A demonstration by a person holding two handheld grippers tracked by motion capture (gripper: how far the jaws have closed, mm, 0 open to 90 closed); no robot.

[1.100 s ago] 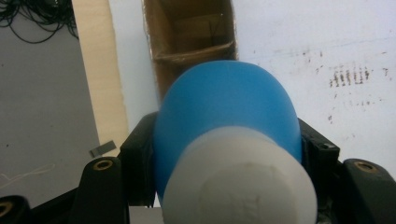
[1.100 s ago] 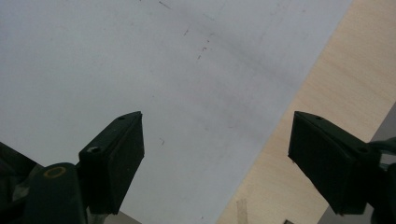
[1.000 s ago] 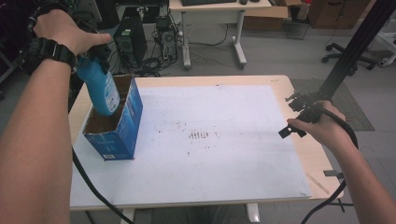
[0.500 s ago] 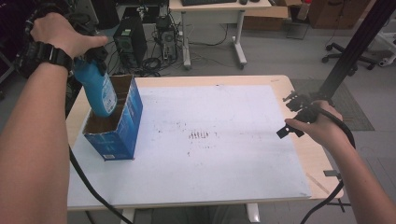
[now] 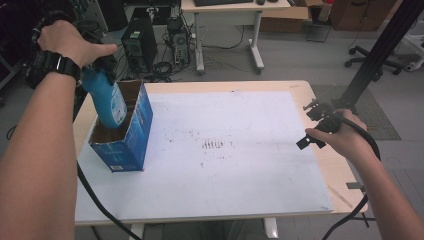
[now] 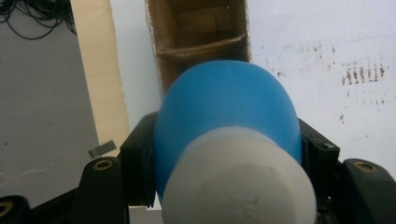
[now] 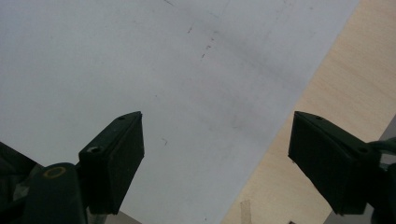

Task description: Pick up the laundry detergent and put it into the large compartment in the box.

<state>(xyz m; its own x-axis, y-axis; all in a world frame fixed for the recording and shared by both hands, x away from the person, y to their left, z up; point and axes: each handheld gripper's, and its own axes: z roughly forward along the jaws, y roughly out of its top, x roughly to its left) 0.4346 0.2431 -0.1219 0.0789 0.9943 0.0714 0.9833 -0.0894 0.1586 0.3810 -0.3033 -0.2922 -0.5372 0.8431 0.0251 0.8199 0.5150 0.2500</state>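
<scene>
Above the open blue cardboard box: blue plastic bottle with white cap, smooth, slippery, light.
Hold: left gripper jaws clenched at its shoulder.
Right gripper: jaws released.

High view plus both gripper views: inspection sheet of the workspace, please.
Surface: white sheet on a wooden table, dark specks near its middle.
Job's things: blue bottle partly inside the open blue box.
Clutter: nothing seen.
Grippers: left gripper shut on the bottle; right gripper open over the sheet's edge.
Cables: black cable hangs off the near edge.
Surroundings: desk, computer tower, floor wires.
</scene>
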